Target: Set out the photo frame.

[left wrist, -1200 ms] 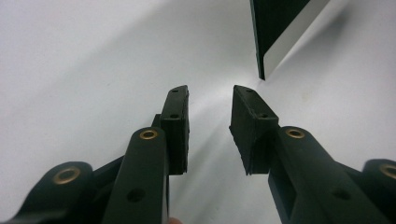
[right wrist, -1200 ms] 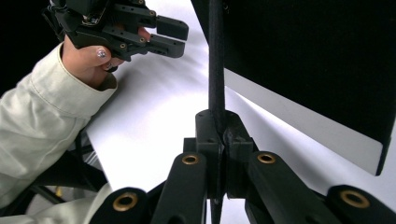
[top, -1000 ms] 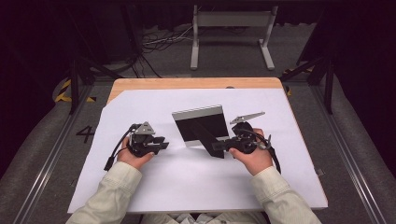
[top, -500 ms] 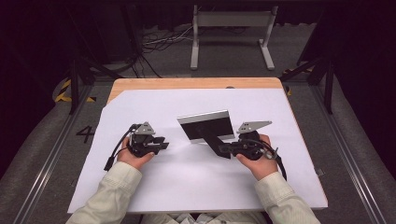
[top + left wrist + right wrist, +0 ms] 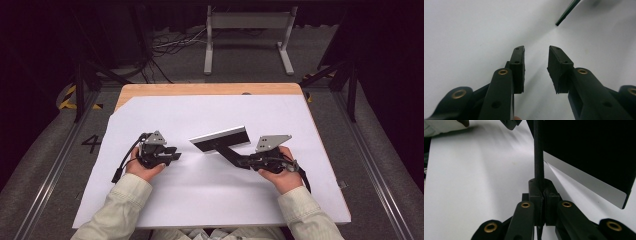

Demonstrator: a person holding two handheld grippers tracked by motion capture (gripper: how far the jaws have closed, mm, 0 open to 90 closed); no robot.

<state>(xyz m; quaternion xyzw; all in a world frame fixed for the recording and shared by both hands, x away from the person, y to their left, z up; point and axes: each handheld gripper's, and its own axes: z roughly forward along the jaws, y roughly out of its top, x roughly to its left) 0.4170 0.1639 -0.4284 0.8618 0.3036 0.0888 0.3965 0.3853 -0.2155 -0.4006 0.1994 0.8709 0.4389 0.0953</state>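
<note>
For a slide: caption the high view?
Right gripper pinches a thin black panel over white paper; left gripper rests open.

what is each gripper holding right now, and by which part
The right gripper holds a thin black sheet, its jaws pinching the sheet's near edge. The left gripper holds nothing; its jaws stand open over the white table.

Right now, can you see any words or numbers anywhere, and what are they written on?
"4" - a dark number marked on the grey floor, left of the table in the high view.
No other text: the black panel and the white sheet carry no readable words or labels.
</note>
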